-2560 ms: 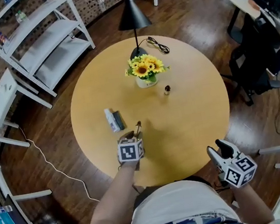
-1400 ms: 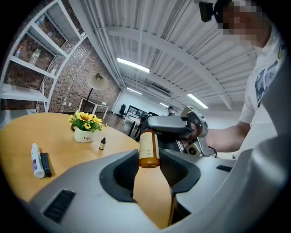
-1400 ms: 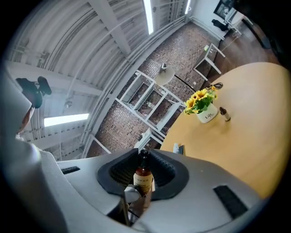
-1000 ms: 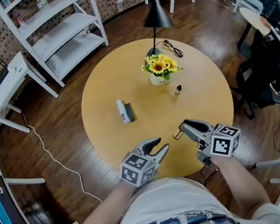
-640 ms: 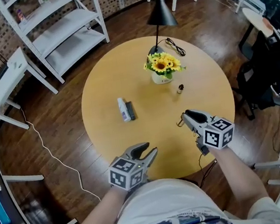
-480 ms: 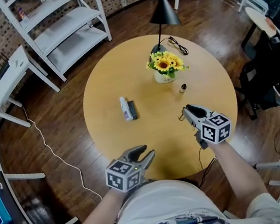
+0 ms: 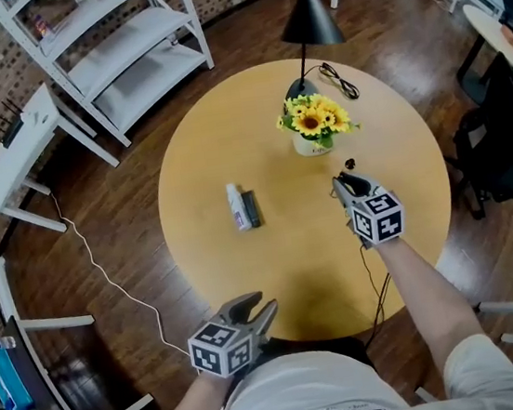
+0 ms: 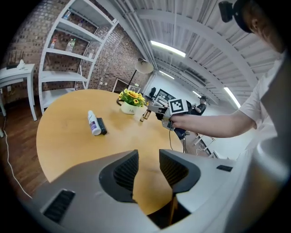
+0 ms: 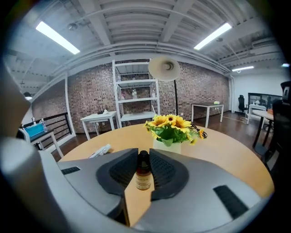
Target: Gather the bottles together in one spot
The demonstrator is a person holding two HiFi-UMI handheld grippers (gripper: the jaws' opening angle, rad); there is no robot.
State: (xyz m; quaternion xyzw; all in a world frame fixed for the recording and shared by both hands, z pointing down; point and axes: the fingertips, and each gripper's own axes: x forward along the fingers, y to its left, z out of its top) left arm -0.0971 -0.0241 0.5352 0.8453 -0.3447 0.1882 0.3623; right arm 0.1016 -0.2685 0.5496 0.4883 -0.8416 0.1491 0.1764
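My right gripper [image 7: 340, 181] is shut on a small brown bottle [image 9: 142, 175] with a black cap, held upright just in front of the flower vase [image 9: 166, 146]; the left gripper view shows that bottle [image 8: 145, 115] at its tips. In the head view the gripper hides it. A second small dark bottle [image 7: 350, 165] stands right beside those tips. A white bottle [image 7: 236, 207] lies on its side at the table's left-middle, next to a dark flat item [image 7: 251, 208]. My left gripper [image 7: 259, 307] hangs open and empty at the table's near edge.
The round wooden table [image 7: 293, 269] also carries a vase of yellow flowers [image 7: 317, 124] and a black lamp [image 7: 309, 16] with its cable at the far side. A white shelf unit [image 7: 114, 49] and a white side table [image 7: 29, 150] stand on the floor to the left.
My right gripper has carried the small brown bottle across the table toward the vase and the other small bottle. My left gripper has drawn back and down to the near edge.
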